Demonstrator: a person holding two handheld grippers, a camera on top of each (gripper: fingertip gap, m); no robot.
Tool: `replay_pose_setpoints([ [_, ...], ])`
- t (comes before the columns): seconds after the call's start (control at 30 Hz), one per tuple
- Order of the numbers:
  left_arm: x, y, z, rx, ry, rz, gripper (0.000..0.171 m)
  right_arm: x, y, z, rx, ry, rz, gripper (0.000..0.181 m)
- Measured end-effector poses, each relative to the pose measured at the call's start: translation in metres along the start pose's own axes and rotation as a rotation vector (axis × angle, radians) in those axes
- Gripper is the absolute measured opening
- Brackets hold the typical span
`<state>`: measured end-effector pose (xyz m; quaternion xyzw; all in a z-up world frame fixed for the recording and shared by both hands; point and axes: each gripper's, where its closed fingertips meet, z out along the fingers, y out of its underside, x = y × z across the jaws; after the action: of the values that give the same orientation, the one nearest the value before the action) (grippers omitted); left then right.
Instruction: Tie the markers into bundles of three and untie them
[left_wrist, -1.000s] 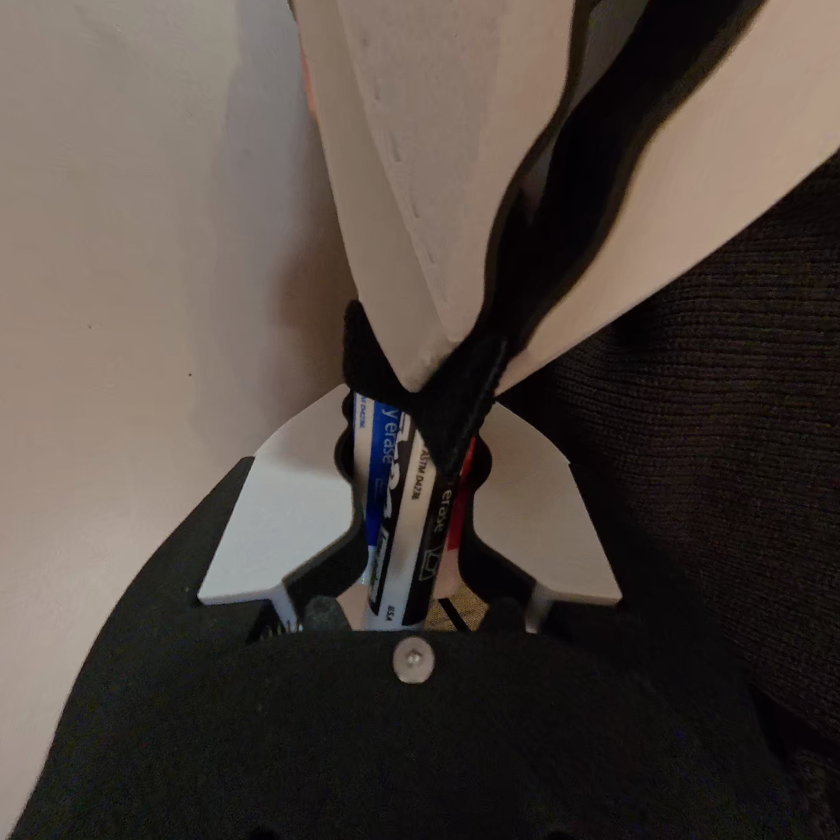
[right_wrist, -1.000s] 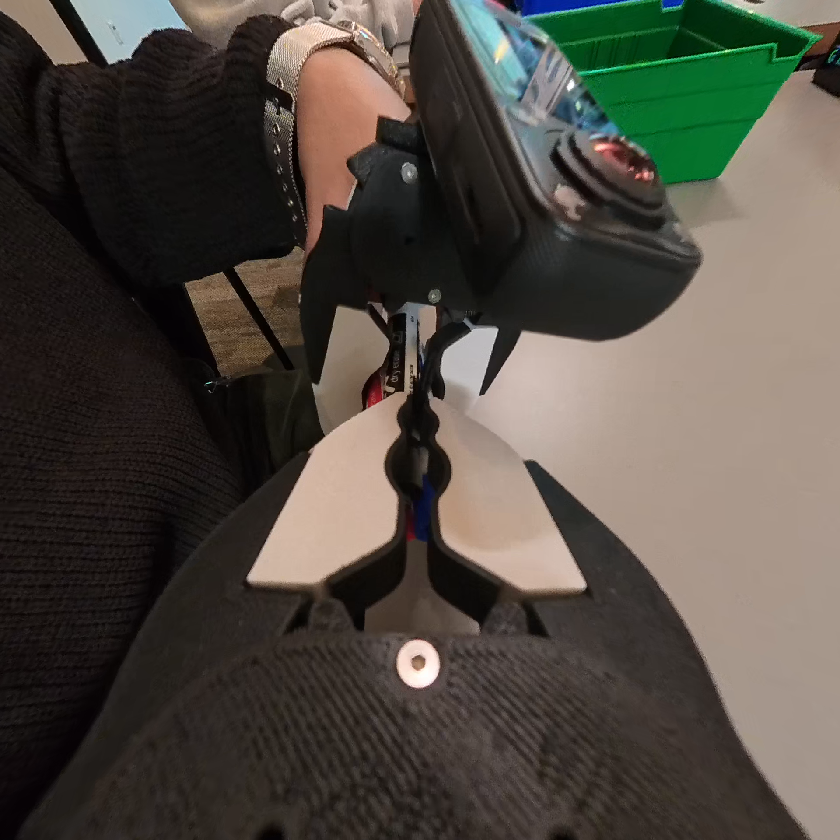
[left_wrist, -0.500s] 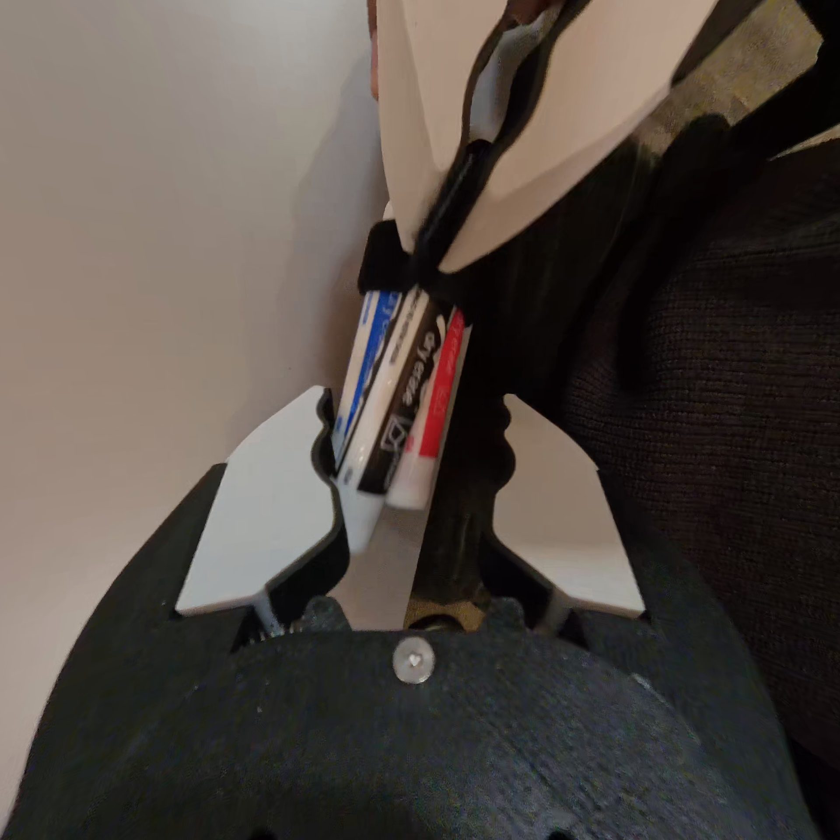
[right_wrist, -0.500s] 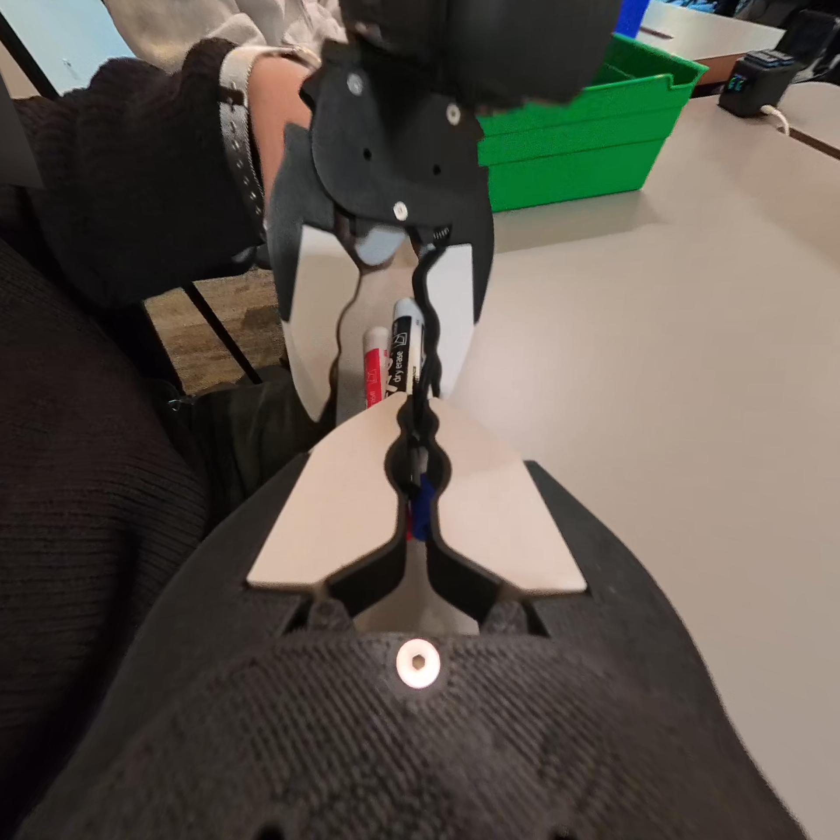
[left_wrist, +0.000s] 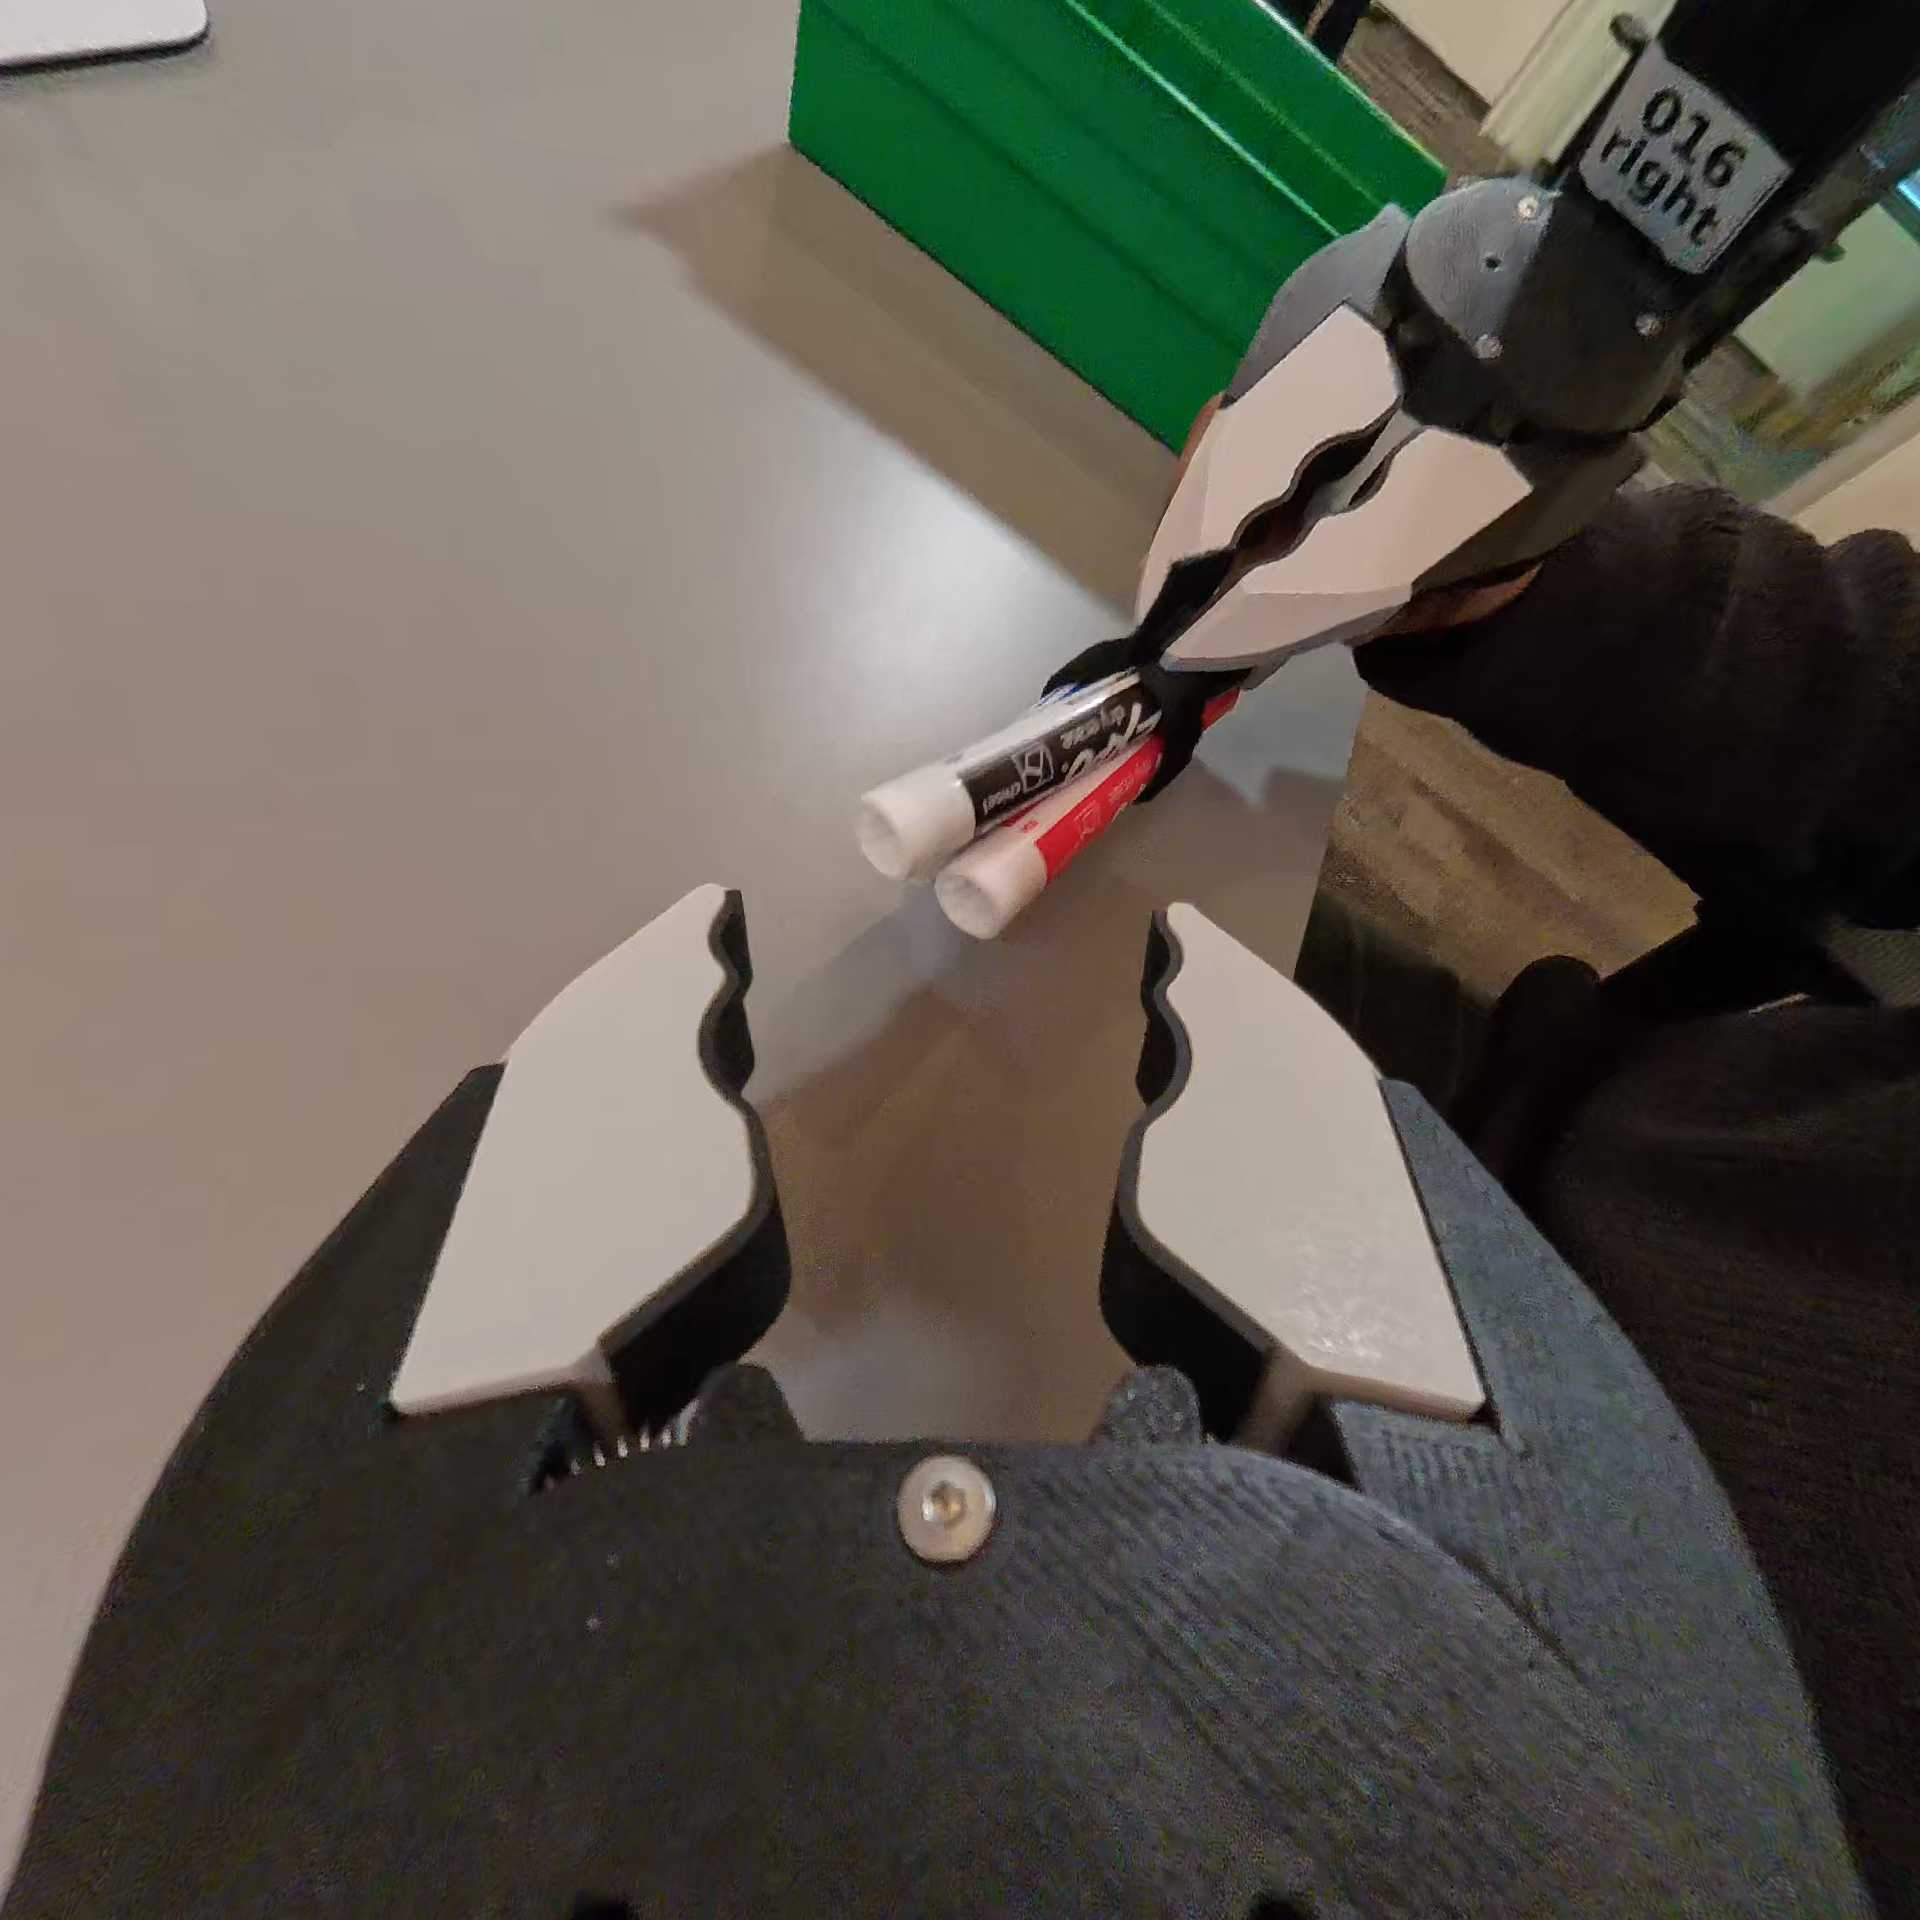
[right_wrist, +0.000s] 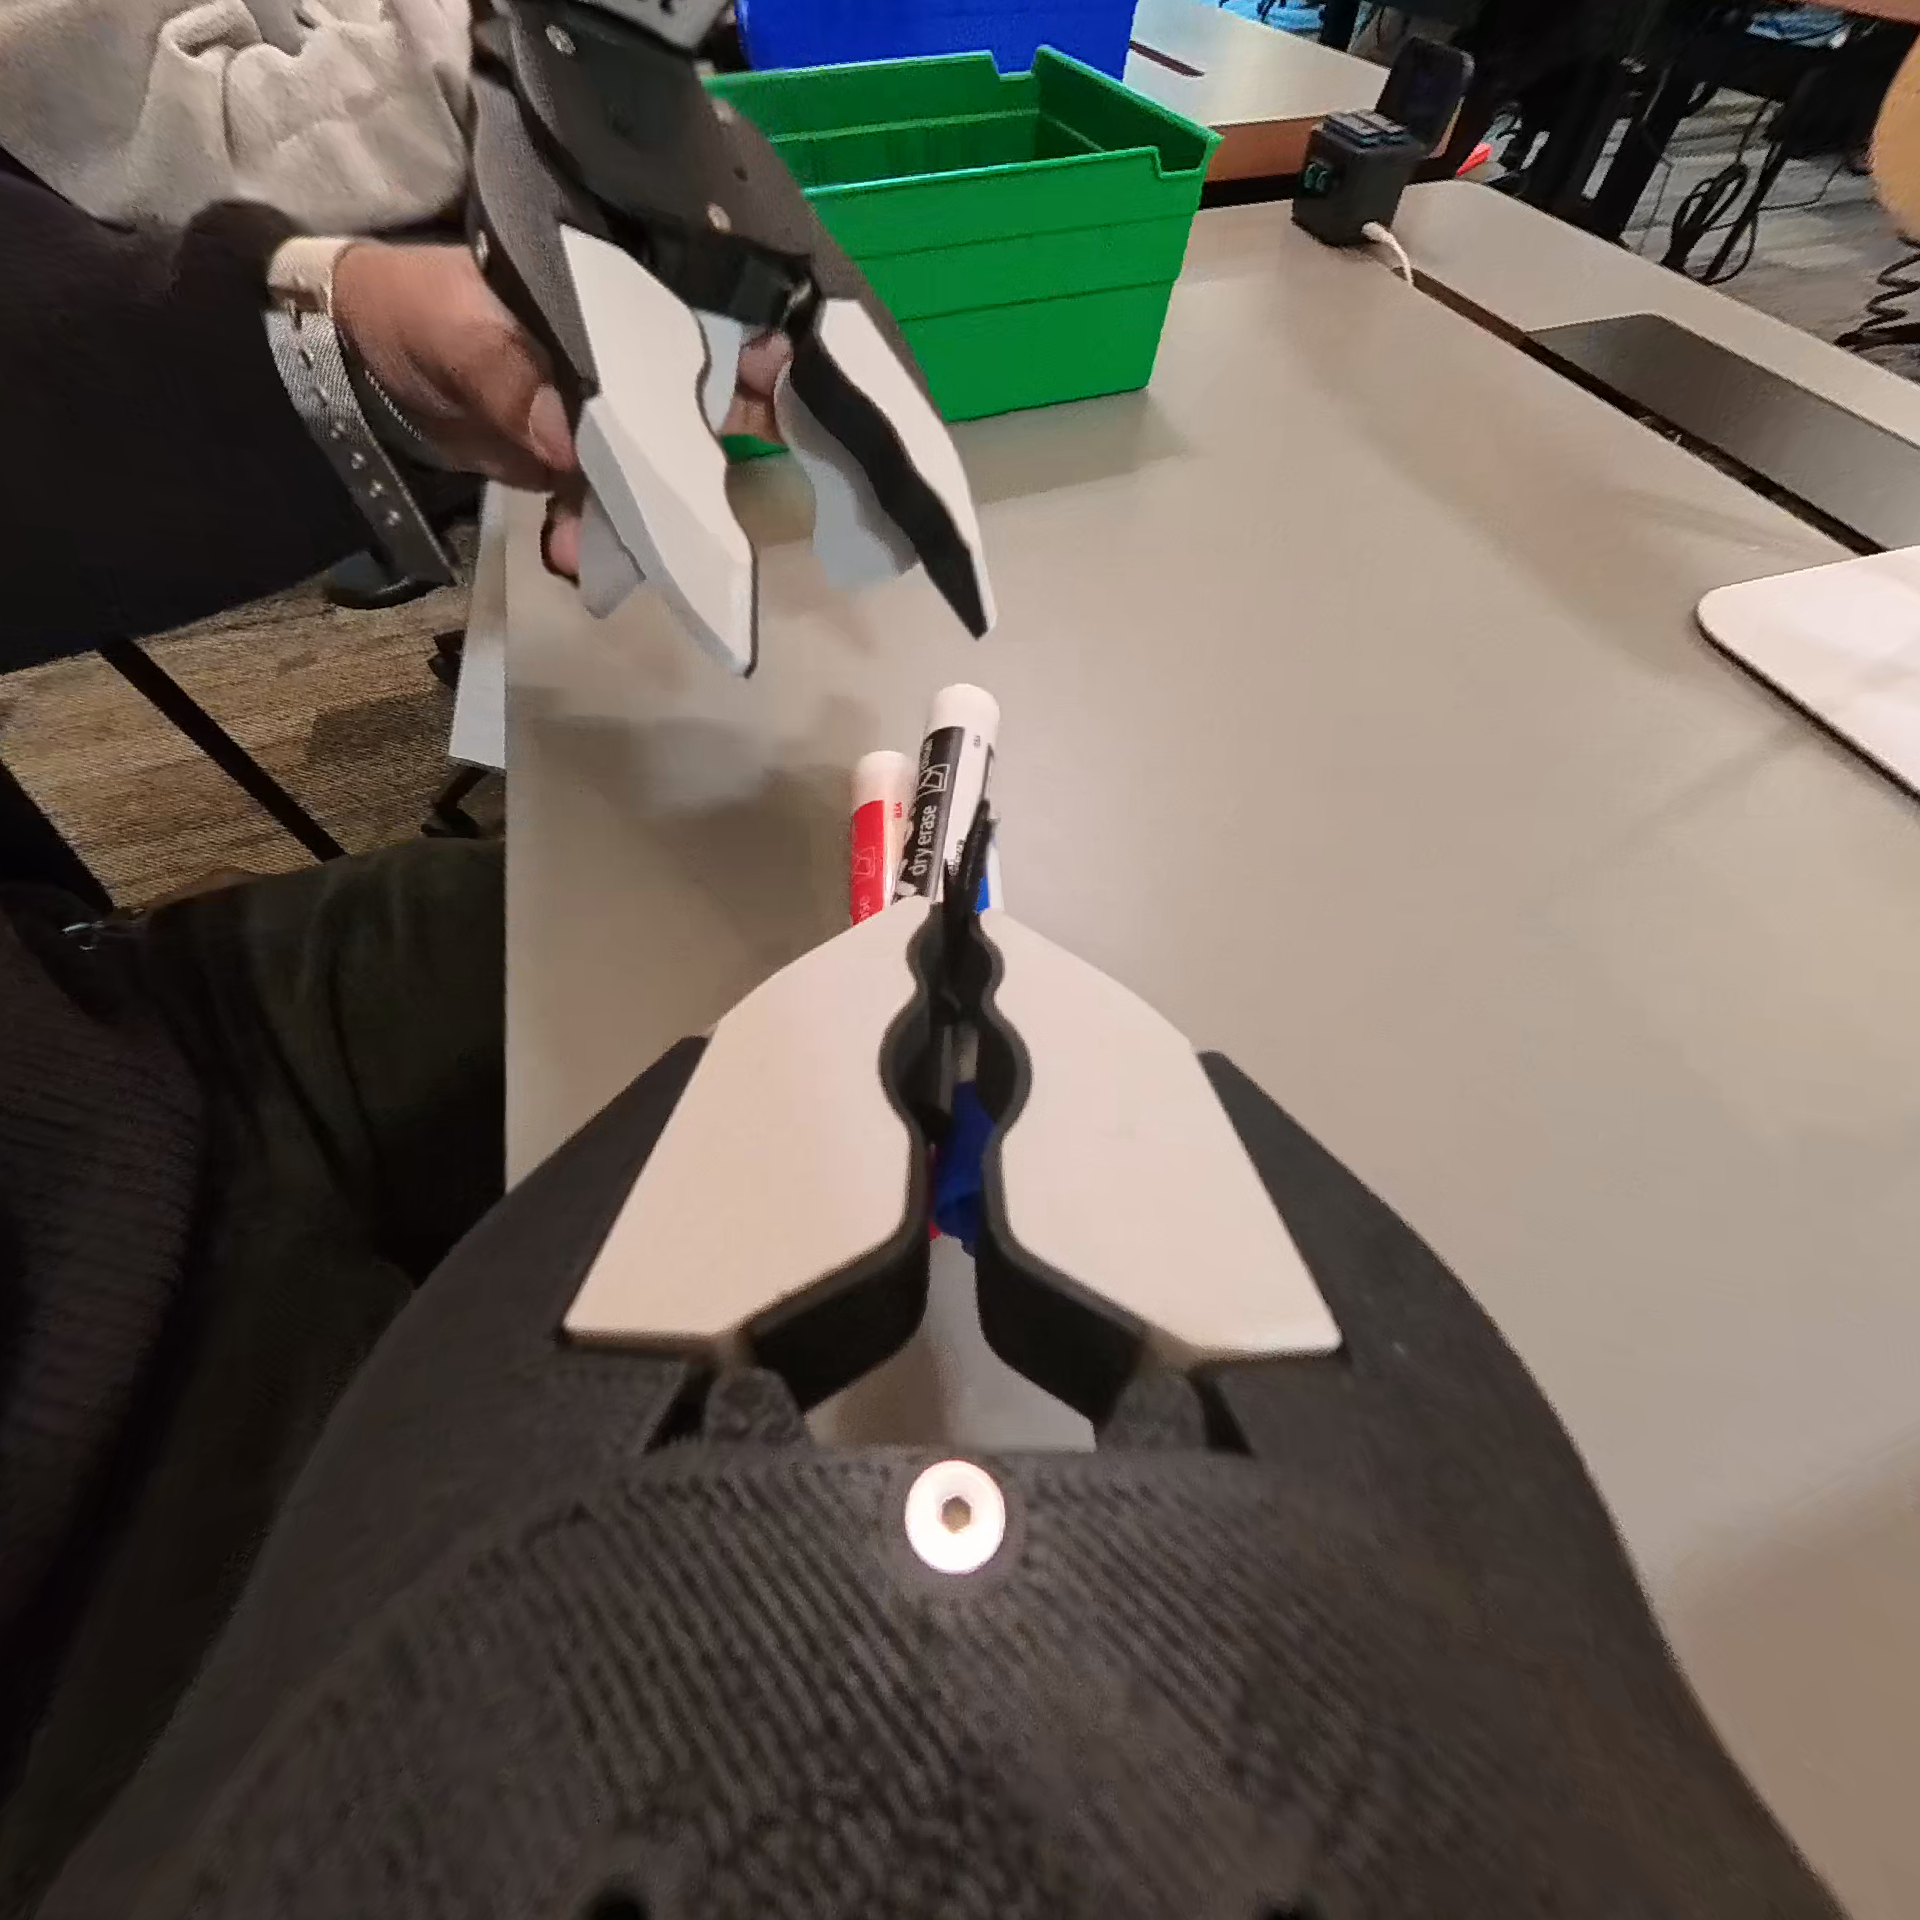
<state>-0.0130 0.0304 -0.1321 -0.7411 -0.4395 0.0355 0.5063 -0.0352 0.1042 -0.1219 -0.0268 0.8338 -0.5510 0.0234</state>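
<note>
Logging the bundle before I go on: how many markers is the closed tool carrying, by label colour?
Black-label marker: 1
Red-label marker: 1
Blue-label marker: 1, mostly hidden
Total: 3, bound by a black band that the right tool pinches.

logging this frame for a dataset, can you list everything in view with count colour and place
markers: three, black, red and blue labels on white barrels, bundled by a black band, held above the table
bin: one, green, far end of table
blue bin: one, behind the green one
table: one, grey
black device: one, far right table edge
white flat object: one, right edge
right gripper: shut on the band
left gripper: open, empty, near the marker ends
hand: one, holding the left gripper, wrist strap, dark sleeve
</note>
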Motion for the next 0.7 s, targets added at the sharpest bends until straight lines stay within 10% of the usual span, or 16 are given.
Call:
replay_pose_setpoints([
  [0.7, -0.002, 0.009, 0.024, 0.008, -0.176, 0.214, 0.045, 0.001, -0.003, 0.006, 0.021, -0.015, 0.075, 0.003],
])
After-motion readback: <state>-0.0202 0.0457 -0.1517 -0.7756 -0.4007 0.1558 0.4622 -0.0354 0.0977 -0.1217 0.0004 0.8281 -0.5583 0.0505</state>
